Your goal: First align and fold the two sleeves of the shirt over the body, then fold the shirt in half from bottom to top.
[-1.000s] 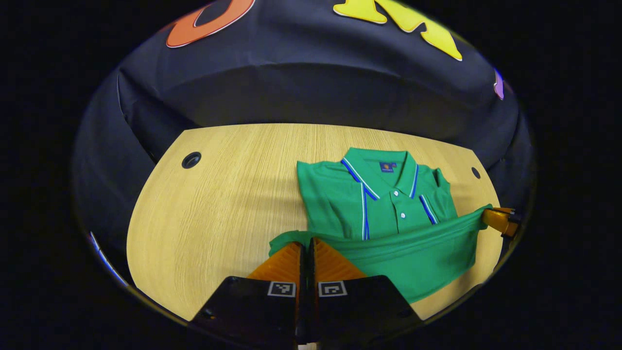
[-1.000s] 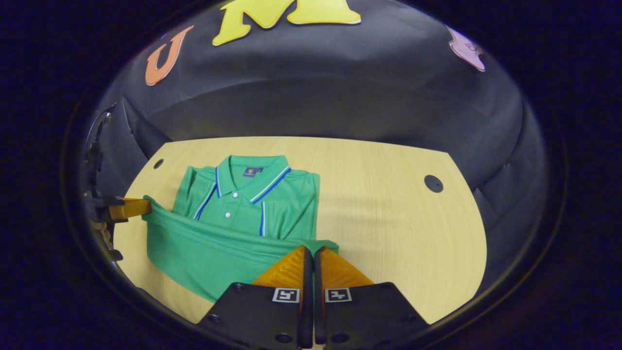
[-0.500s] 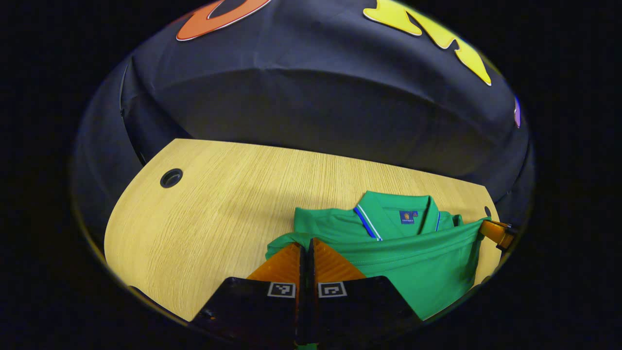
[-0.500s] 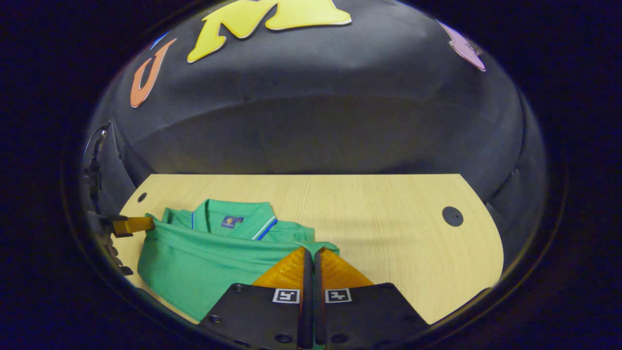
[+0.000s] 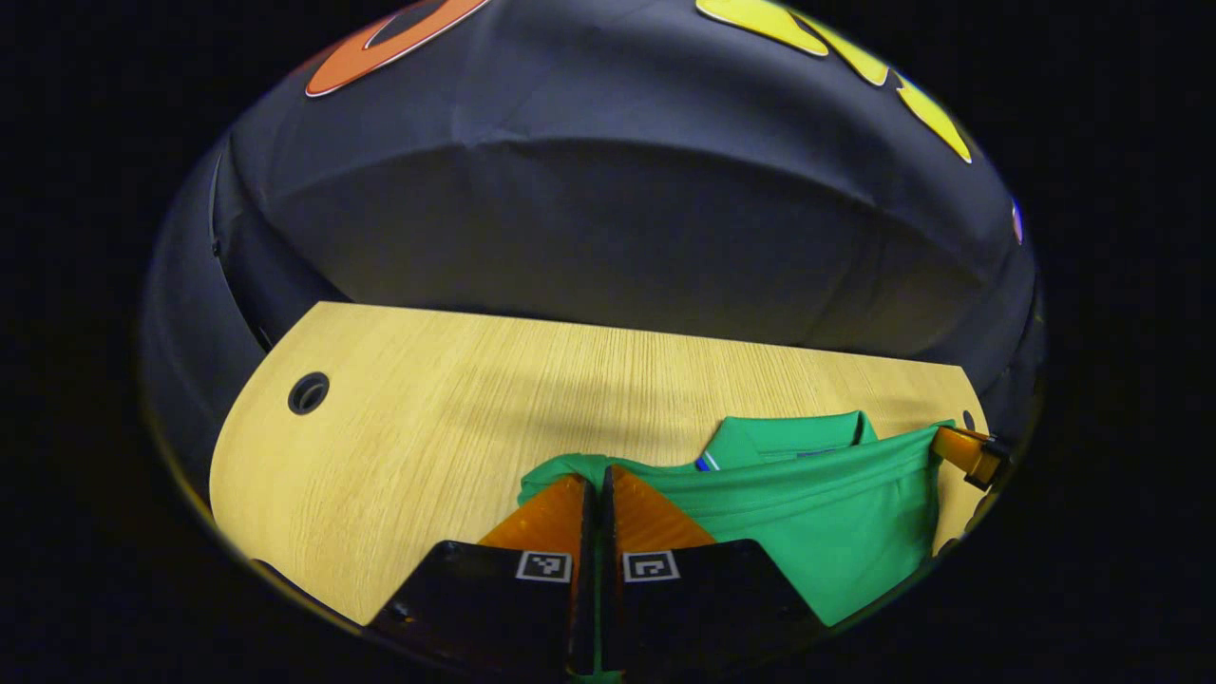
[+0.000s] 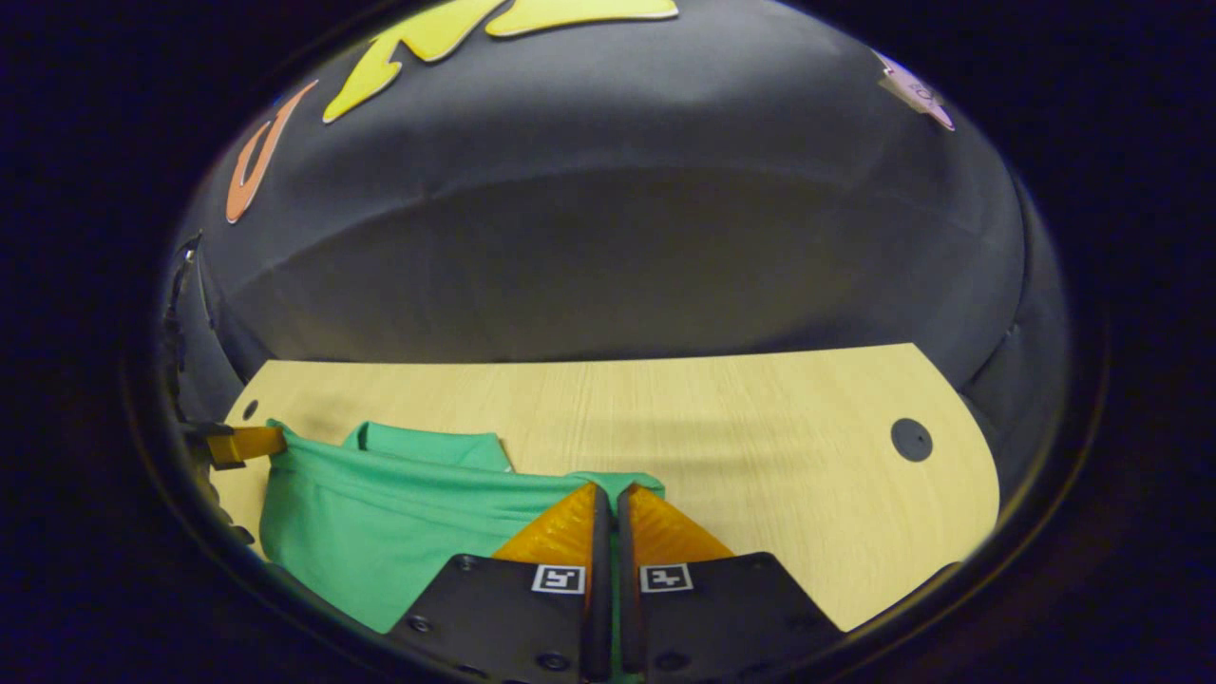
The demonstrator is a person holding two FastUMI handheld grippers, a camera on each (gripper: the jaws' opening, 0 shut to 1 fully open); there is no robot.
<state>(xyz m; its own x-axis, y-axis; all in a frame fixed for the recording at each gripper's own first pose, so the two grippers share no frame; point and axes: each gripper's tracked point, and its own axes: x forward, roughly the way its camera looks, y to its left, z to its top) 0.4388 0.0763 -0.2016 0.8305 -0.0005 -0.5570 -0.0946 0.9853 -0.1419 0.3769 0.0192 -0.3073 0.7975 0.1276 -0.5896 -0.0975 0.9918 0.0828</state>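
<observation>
A green polo shirt (image 5: 836,518) lies on the wooden table (image 5: 456,427), its sleeves folded in. Its bottom hem is lifted and stretched taut between both grippers, covering most of the chest; the collar (image 5: 788,437) peeks above the hem. My left gripper (image 5: 597,483) is shut on the hem's left corner. In the right gripper view, my right gripper (image 6: 608,489) is shut on the hem's right corner of the shirt (image 6: 380,522). The right gripper (image 5: 964,451) also appears at the far right of the left gripper view, and the left gripper (image 6: 242,444) at the far left of the right gripper view.
The table has a round cable hole (image 5: 309,392) at its far left and another cable hole (image 6: 911,440) at its far right. The black booth wall stands right behind the table's far edge. Bare tabletop (image 6: 741,427) stretches on either side of the shirt.
Both grippers have carried the hem forward over the shirt toward the collar. The placket and buttons are now covered; the collar barely shows.
</observation>
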